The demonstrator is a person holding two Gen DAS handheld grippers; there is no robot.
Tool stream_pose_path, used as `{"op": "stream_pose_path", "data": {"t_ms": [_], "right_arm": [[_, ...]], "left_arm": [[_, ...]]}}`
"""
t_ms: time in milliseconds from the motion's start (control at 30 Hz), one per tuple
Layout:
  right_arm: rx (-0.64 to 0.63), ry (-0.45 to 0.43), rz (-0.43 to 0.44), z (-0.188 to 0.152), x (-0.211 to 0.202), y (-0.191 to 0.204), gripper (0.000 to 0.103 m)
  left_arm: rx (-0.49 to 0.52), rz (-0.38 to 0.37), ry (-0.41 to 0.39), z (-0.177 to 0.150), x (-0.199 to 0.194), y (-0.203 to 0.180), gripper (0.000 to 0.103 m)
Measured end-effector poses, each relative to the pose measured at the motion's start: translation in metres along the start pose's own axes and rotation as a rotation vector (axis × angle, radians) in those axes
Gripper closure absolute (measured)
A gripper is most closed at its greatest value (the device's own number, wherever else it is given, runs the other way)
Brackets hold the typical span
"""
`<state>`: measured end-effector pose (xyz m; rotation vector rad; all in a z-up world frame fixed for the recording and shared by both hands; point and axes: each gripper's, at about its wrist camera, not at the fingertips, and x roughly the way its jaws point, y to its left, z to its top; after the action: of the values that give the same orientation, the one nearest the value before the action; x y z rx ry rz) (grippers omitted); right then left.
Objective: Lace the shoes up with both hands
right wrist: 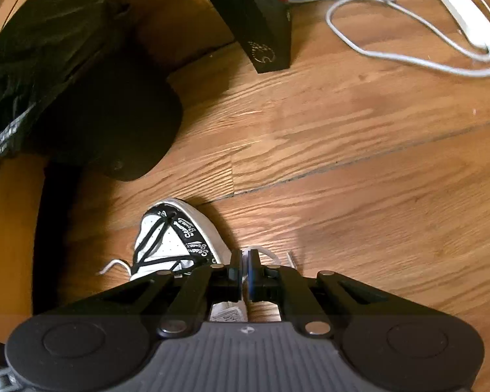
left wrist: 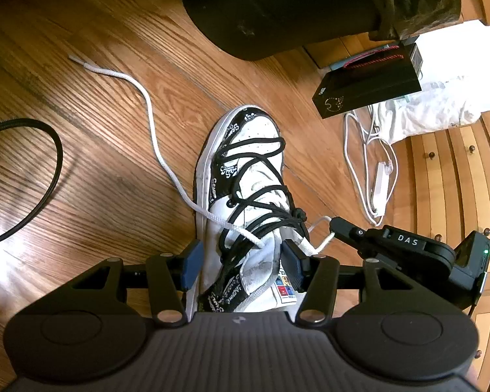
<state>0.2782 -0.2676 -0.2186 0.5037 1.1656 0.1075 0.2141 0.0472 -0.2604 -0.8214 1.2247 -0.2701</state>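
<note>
One shoe (left wrist: 245, 176) on floor, two laces: black, white (left wrist: 153, 124). Left claw (left wrist: 241, 261) half open, straddling the shoe; right claw (right wrist: 245, 271) pinched shut on white lace.

**Count of things on the wood floor**

One white-and-black sneaker (left wrist: 245, 176); two laces on it, one black lace (left wrist: 261, 196) criss-crossed up the front and one white lace (left wrist: 147, 98) trailing over the boards; two claws, the left claw (left wrist: 241, 261) and the right claw (right wrist: 245, 274); one black box (left wrist: 366, 88) with a dotted emblem; one white cable (left wrist: 366, 170) in loops with one white adapter block (left wrist: 380, 179) on it; one black cord (left wrist: 49, 163); one black bin bag (left wrist: 408, 0).
</note>
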Motion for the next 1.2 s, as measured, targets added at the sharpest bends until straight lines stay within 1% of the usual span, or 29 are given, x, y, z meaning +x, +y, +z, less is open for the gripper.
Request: {"op": "stream_pose_path", "data": {"t_ms": [100,200,267,333,433,500,533,567,633,667,733,833,933,1067,1200], "right_arm": [[0.019,0.004,0.001,-0.001,0.000,-0.004,0.099],[0.045,-0.014,-0.017,0.001,-0.002,-0.009,0.098],[0.052,-0.057,-0.047,0.005,-0.007,-0.013,0.098],[0.092,-0.083,-0.051,0.011,-0.012,-0.023,0.098],[0.140,-0.050,-0.019,0.014,-0.008,-0.034,0.098],[0.175,-0.022,-0.004,0.012,-0.002,-0.039,0.092],[0.194,-0.008,0.002,0.010,0.002,-0.041,0.092],[0.183,0.001,-0.009,0.009,0.005,-0.040,0.092],[0.104,0.010,-0.065,0.007,0.010,-0.032,0.090],[0.065,0.014,-0.093,0.007,0.013,-0.028,0.087],[-0.018,0.023,-0.143,0.005,0.018,-0.020,0.087],[-0.108,0.052,-0.159,-0.002,0.029,-0.015,0.087],[-0.140,0.084,-0.172,-0.009,0.037,-0.016,0.087],[-0.170,0.092,-0.189,-0.013,0.043,-0.019,0.087],[-0.248,0.115,-0.231,-0.018,0.050,-0.017,0.087]], "left_arm": [[-0.019,-0.009,-0.013,0.001,-0.003,0.001,0.047],[-0.044,-0.031,-0.085,0.005,-0.015,0.002,0.047],[-0.062,-0.048,-0.141,0.008,-0.025,0.004,0.047],[-0.075,-0.055,-0.183,0.011,-0.032,0.005,0.047],[-0.094,-0.051,-0.219,0.013,-0.038,0.007,0.047],[-0.105,-0.054,-0.215,0.014,-0.038,0.008,0.047],[-0.104,-0.051,-0.214,0.015,-0.037,0.008,0.047],[-0.101,-0.049,-0.211,0.015,-0.037,0.008,0.047],[-0.094,-0.045,-0.206,0.015,-0.035,0.006,0.047],[-0.087,-0.042,-0.205,0.016,-0.035,0.005,0.047],[-0.079,-0.037,-0.208,0.017,-0.035,0.005,0.047],[-0.085,-0.035,-0.204,0.016,-0.035,0.006,0.047],[-0.085,-0.027,-0.198,0.016,-0.032,0.006,0.047],[-0.074,-0.011,-0.177,0.015,-0.029,0.005,0.047],[-0.068,0.014,-0.169,0.015,-0.029,0.005,0.047]]}}
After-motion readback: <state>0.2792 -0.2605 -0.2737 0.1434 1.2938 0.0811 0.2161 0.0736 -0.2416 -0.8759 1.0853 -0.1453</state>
